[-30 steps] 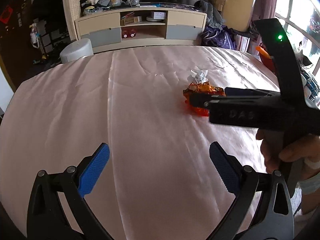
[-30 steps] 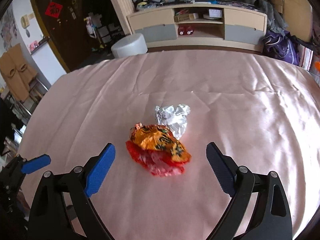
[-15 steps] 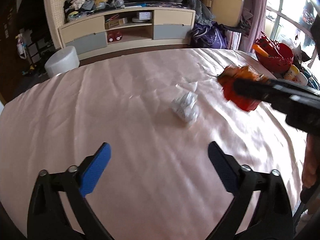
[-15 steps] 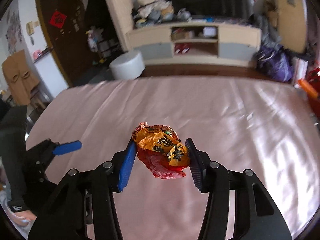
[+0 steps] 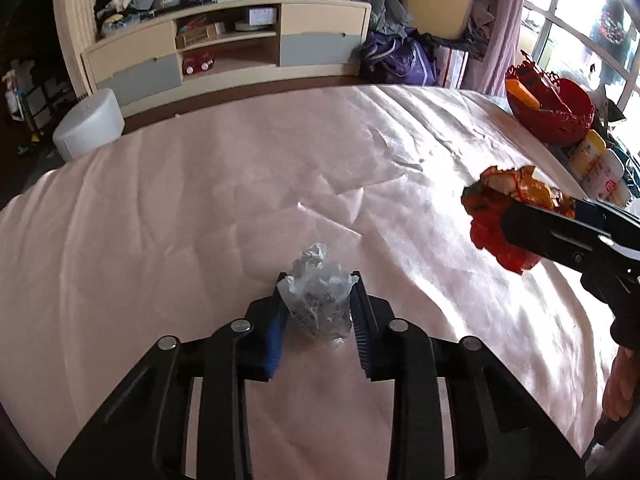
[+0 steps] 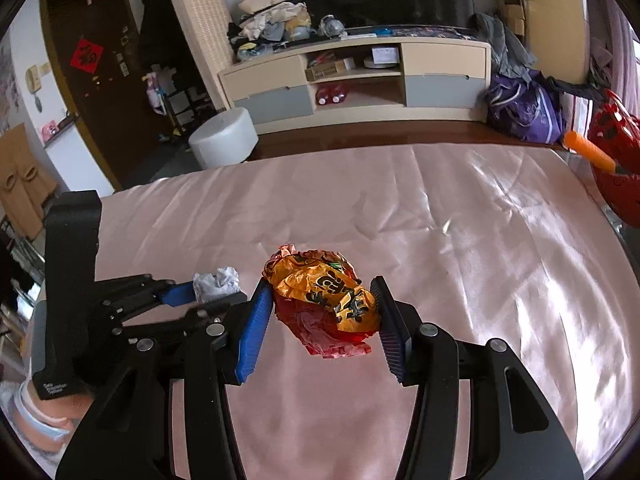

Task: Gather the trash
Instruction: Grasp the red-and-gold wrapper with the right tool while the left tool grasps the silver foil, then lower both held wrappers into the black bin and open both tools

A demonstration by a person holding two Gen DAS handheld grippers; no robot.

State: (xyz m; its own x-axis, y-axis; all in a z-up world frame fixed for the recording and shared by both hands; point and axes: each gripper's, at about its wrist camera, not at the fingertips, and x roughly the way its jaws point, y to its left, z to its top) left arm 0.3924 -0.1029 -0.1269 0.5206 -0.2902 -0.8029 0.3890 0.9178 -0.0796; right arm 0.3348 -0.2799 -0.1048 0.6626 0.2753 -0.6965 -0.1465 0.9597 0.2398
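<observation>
A crumpled clear plastic wrapper (image 5: pixel 318 300) lies on the pink tablecloth (image 5: pixel 200 200). My left gripper (image 5: pixel 317 280) is closing on it, and both blue pads touch its sides. The right wrist view shows that same wrapper (image 6: pixel 216 280) in the left gripper (image 6: pixel 208 292) at the left. My right gripper (image 6: pixel 320 286) is shut on a crumpled orange and red snack wrapper (image 6: pixel 324 304), held above the cloth. In the left wrist view this snack wrapper (image 5: pixel 500 216) hangs at the right, clear of the table.
A red basket (image 5: pixel 548 108) and some bottles (image 5: pixel 596 164) stand at the table's right edge. Beyond the far edge are a white round stool (image 5: pixel 88 128) and a low cabinet (image 5: pixel 224 52). A hand (image 5: pixel 620 384) holds the right gripper at the lower right.
The left gripper moved up to the clear wrapper and closed its jaws around it. The right gripper closed on the orange wrapper, lifted it off the cloth and carried it right.
</observation>
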